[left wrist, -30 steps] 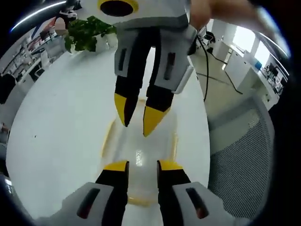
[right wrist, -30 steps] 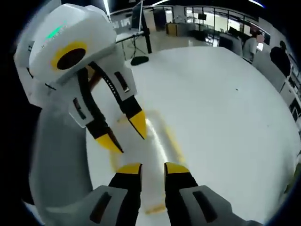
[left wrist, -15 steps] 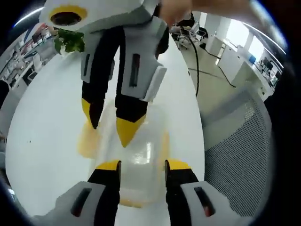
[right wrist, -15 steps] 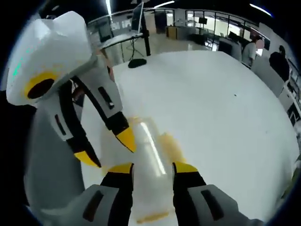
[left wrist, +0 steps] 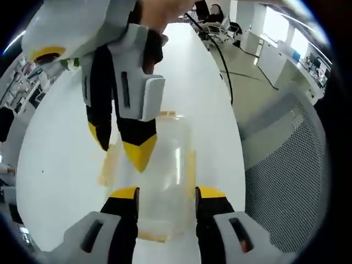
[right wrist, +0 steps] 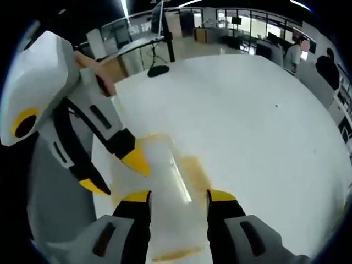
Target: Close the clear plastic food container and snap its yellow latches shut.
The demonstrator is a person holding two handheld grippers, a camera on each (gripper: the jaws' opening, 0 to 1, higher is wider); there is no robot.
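Observation:
The clear plastic container [left wrist: 165, 165] lies lengthwise on the white table [left wrist: 60, 165], with yellow latches [left wrist: 106, 165] along its sides and ends. My left gripper [left wrist: 168, 192] is open, its jaws straddling the container's near end. From above, the right gripper [left wrist: 120, 146] reaches down over the container's left side. In the right gripper view, the same container [right wrist: 165, 176] sits between the open jaws of my right gripper [right wrist: 179, 196], a yellow latch [right wrist: 193, 168] showing on its side. The left gripper [right wrist: 114, 176] comes in from the left, tips by the container's far left corner.
A grey mesh chair [left wrist: 280, 170] stands just past the table's edge, and a black cable [left wrist: 223, 60] runs along the floor. A green plant [left wrist: 70, 62] peeks out behind the right gripper. A black stand [right wrist: 159, 70] and people [right wrist: 329, 66] are beyond the table.
Both grippers have dropped closer to the container and opened wider, so the container now sits between each one's jaws. The container looks larger in both views.

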